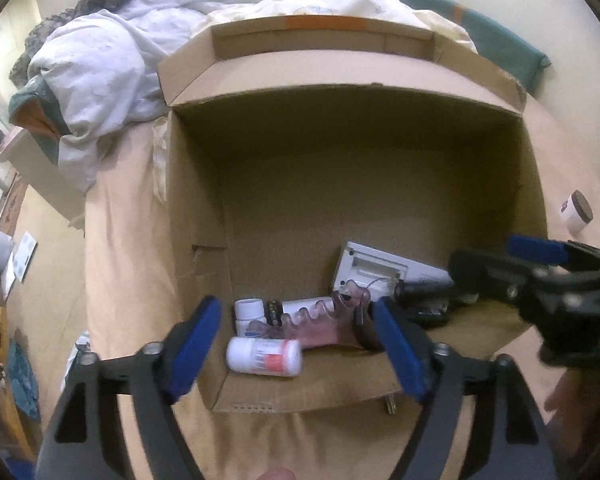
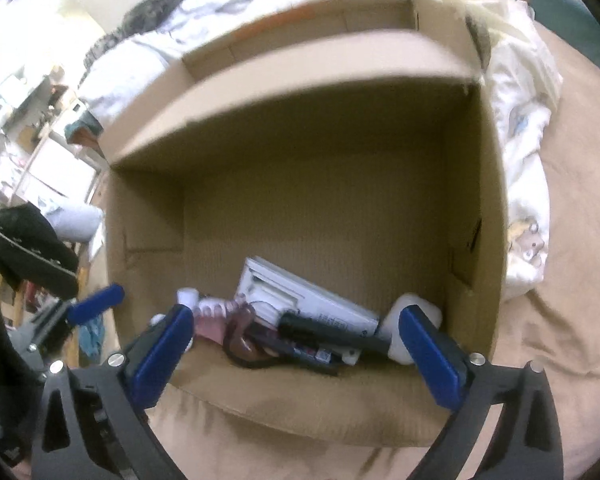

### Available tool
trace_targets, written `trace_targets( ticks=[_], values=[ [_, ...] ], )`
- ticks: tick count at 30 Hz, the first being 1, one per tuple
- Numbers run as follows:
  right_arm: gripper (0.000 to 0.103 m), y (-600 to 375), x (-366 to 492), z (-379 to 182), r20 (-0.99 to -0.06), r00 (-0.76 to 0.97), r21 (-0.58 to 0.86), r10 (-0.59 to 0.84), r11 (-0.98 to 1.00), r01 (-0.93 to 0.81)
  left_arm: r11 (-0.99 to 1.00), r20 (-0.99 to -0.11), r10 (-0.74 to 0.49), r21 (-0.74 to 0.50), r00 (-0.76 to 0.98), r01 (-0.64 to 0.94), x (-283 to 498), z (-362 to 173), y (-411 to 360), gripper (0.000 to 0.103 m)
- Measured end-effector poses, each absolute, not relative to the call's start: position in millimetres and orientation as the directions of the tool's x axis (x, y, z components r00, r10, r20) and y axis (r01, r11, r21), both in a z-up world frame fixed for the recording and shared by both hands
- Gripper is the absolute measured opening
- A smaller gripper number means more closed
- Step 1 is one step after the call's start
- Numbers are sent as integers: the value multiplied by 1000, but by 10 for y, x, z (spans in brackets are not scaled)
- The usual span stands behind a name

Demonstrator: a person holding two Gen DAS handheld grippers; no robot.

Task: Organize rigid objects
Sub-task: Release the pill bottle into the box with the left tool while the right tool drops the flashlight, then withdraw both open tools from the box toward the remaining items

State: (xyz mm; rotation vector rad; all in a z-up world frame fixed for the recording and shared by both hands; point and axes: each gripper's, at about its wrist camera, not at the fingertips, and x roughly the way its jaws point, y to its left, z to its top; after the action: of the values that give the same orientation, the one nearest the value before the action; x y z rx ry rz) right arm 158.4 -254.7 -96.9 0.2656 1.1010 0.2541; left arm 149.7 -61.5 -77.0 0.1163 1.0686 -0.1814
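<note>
Jaws of left gripper (image 1: 296,348) and right gripper (image 2: 296,356) both stand wide, holding nothing, at 6 o'clock of the box (image 1: 380,92). Bottle (image 1: 265,357) lies nearest inside; white device (image 1: 374,268) beyond. Jar (image 1: 576,212) on bed (image 1: 128,240) at 3 o'clock.

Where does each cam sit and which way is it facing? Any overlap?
Left wrist: on the left gripper, above the near wall, looking down into the cardboard box; its open blue fingers frame a white pill bottle; the right gripper enters from the right.
Right wrist: on the right gripper, aimed into the same box further right; open fingers, left gripper at left edge.
Shared: box, white flat device, bedding.
</note>
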Motion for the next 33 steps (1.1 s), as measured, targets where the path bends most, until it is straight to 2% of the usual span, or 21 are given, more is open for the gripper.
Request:
trace_targets(
  ticks=[20,27,33],
  values=[
    [103,-2626,1582,-848,-822,478,332,310,942,-41,987,-865,-88,-10,494,157,1489,-620,-517,83],
    [103,-2728,1407,-667,-801,517,340,303,940,-24,991,-857,-112,-60,503,119,1362,-307,-375,83],
    [103,-2772,1136,-444,-797,529,335,291,942,-13,993,-841,-94,-42,534,108,1100,-79,-223,83]
  ],
)
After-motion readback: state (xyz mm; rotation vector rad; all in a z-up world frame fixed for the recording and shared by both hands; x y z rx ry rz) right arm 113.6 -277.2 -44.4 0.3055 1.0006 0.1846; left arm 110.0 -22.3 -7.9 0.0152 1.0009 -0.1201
